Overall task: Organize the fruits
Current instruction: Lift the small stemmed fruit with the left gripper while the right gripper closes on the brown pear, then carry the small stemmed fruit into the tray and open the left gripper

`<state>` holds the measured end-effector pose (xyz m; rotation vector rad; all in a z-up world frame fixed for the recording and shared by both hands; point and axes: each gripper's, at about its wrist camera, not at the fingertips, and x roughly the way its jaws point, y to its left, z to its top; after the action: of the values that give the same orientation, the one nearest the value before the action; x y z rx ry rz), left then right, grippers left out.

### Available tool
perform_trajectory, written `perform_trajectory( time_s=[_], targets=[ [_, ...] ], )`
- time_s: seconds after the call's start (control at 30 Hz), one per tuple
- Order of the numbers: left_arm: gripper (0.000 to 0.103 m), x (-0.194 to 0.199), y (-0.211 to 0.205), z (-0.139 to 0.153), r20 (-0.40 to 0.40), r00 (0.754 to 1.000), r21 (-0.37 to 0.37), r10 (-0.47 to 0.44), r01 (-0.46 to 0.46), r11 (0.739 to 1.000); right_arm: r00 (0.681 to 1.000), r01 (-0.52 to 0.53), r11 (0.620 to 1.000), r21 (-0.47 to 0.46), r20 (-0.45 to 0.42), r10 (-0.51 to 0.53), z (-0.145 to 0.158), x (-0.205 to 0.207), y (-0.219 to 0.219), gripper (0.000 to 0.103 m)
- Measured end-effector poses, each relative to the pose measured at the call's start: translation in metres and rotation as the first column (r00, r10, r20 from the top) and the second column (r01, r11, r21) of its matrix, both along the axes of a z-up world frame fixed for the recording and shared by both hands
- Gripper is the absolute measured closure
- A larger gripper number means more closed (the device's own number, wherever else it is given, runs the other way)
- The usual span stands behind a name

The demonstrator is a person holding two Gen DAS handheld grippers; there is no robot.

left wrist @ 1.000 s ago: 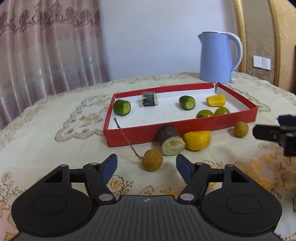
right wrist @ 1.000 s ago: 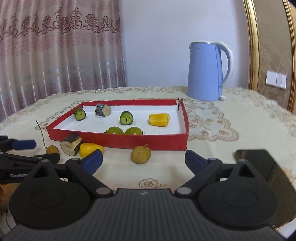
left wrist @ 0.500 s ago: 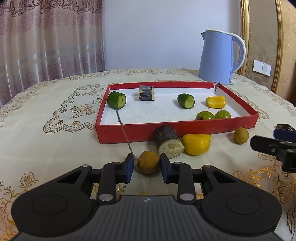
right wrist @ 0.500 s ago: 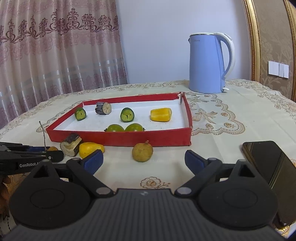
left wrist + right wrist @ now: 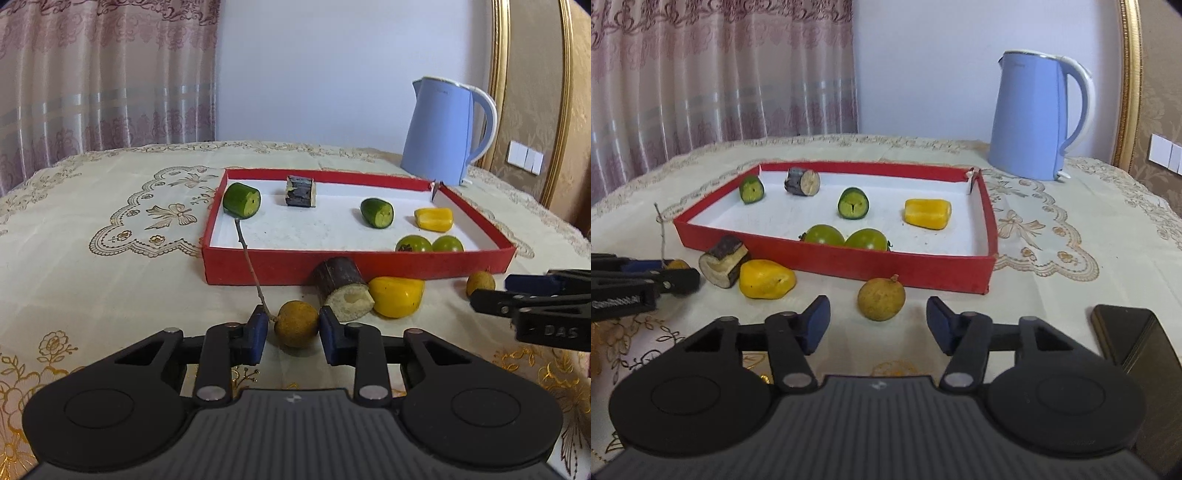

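The left gripper [image 5: 289, 329] was clenched on a small brown fruit with a long stem [image 5: 296, 323], which sat on the tablecloth [image 5: 110, 295] just in front of the red tray [image 5: 266, 266]. One second before, its jaws stood wide open around this fruit; they had closed on it about half a second ago, and the pads pressed both sides of it. The fruit seemed to be still resting on the cloth, not lifted.

The right gripper [image 5: 879, 325] was not yet holding anything. Its jaws had just been closing, and the second brown fruit [image 5: 881, 298] stood a little ahead of the blue pads [image 5: 817, 321], with a clear gap on each side. A second earlier this gripper was further back and wider open.

Inside the tray lay two green cut pieces, a dark stick piece [image 5: 301, 191], a yellow piece [image 5: 434, 219] and two green round fruits [image 5: 413, 244]. Outside, touching the front wall, were another dark stick piece [image 5: 341, 288] and a yellow piece [image 5: 397, 296].

I judge that the left fruit was ready to be lifted into the tray, while the right one needed a little more advance and closing. The long stem may catch on the tray wall.
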<state>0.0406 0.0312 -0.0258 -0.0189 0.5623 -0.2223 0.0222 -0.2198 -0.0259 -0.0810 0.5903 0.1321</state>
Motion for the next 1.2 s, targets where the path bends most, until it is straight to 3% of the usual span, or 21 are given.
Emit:
perform_trajectory(
  time_s=[0.27, 0.93, 1.2],
  targets=[
    [0.074, -0.002, 0.004, 0.001, 0.015, 1.000, -0.018, 0.001, -0.001, 1.000, 0.999, 0.005, 1.000, -0.005, -0.041, -0.005, -0.005, 0.017, 0.001, 0.075],
    [0.074, 0.000, 0.007, 0.004, 0.001, 1.000, -0.022, 0.003, -0.003, 1.000, 1.000, -0.027, 0.998, 0.055, 0.011, 0.026, 0.006, -0.002, 0.000, 0.075],
    [0.074, 0.003, 0.002, 0.033, 0.098, 0.995, 0.047, 0.004, -0.009, 0.999, 0.999, -0.031, 0.994, 0.101, 0.017, 0.030, 0.005, -0.005, -0.003, 0.075]
  ],
)
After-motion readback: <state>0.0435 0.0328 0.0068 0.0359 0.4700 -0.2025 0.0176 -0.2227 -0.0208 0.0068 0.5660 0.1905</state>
